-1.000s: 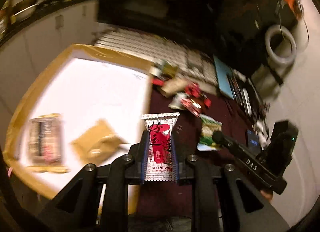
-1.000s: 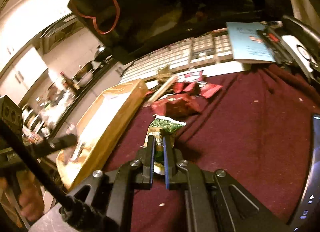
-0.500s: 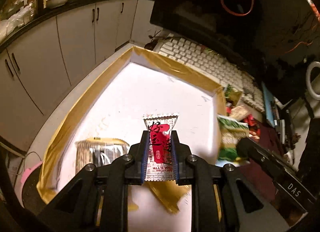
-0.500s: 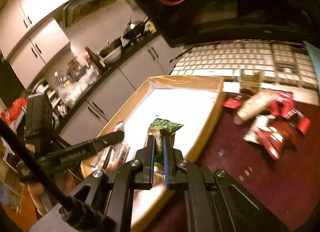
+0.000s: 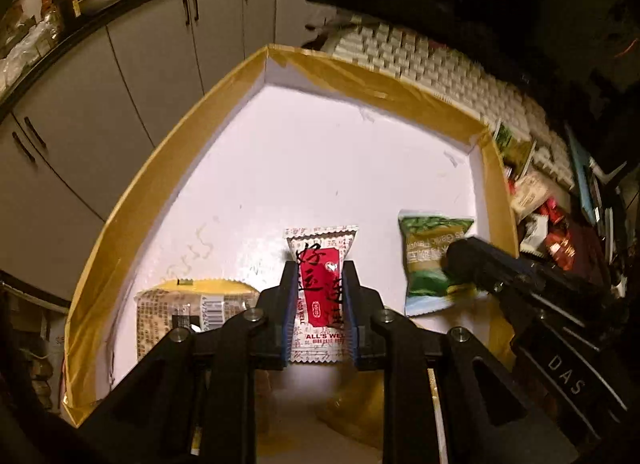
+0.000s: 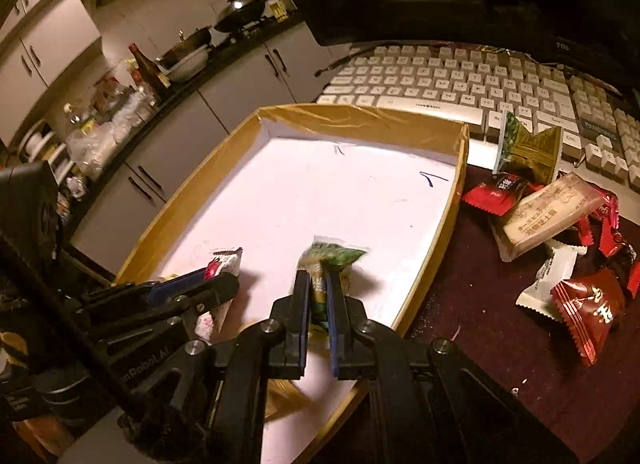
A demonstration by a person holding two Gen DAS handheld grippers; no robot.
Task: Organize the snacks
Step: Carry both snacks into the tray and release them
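Left gripper (image 5: 319,306) clamped on red packet (image 5: 320,284) over tray (image 5: 120,223). Right gripper (image 6: 319,318) opening, pads still against green packet (image 6: 326,276) near tray's right wall. Risk: green packet dropped onto wall, tipping out toward desk (image 6: 480,324).

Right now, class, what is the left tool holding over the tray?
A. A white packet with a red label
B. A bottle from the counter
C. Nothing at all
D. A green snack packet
A: in the left wrist view, the left tool grips a white packet with a red label between its fingers, above the white floor of the tray; the green snack packet is in the right tool.
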